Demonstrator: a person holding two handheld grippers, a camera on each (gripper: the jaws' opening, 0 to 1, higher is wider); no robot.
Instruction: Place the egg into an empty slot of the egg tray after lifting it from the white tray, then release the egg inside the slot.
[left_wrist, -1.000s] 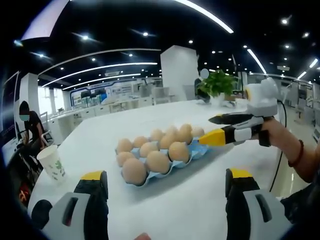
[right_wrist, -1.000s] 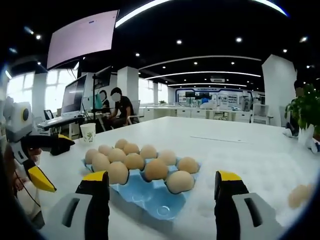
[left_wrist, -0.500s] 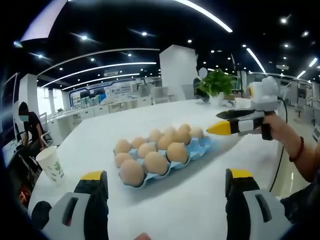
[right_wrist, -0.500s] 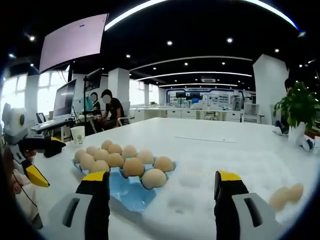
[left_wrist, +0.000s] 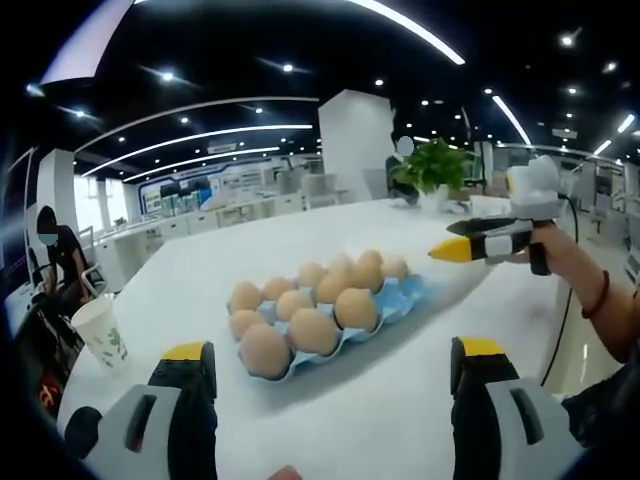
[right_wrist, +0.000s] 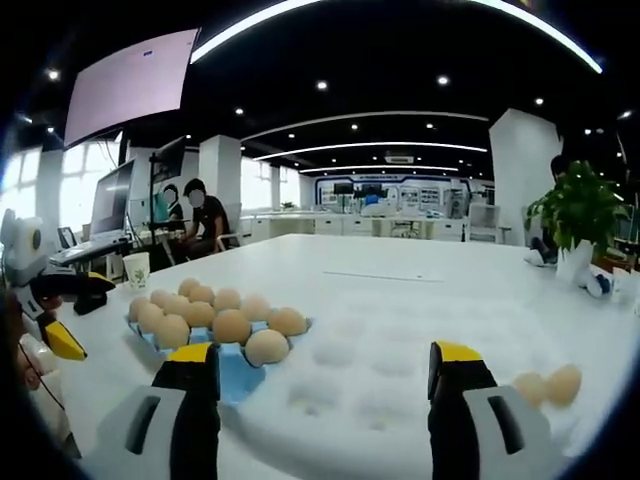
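**Both grippers empty, eggs on tray and worktop**

Left gripper view, L to R: paper cup stands far left on the white worktop, w/ a seated person beyond it. Left gripper at bottom, fingers spread wide, nothing btwn them, touching nothing. Blue egg tray sits mid-worktop, most slots filled w/ brown eggs; bare blue slots show at its far-right end. Right of the tray, right gripper hangs above the worktop in a person's hand, yellow tips near together; can't tell from this side if fully closed. Potted plant far back.

Right gripper view, L to R: left gripper at far left edge, fingers apart. Paper cup behind it. Egg tray left of centre, an empty blue slot at its near edge. Right gripper at bottom, fingers wide apart, holding nothing. White tray w/ shallow dimples lies just right of the egg tray. Two loose eggs rest touching each other at far right, well apart from the egg tray. Plant far right.
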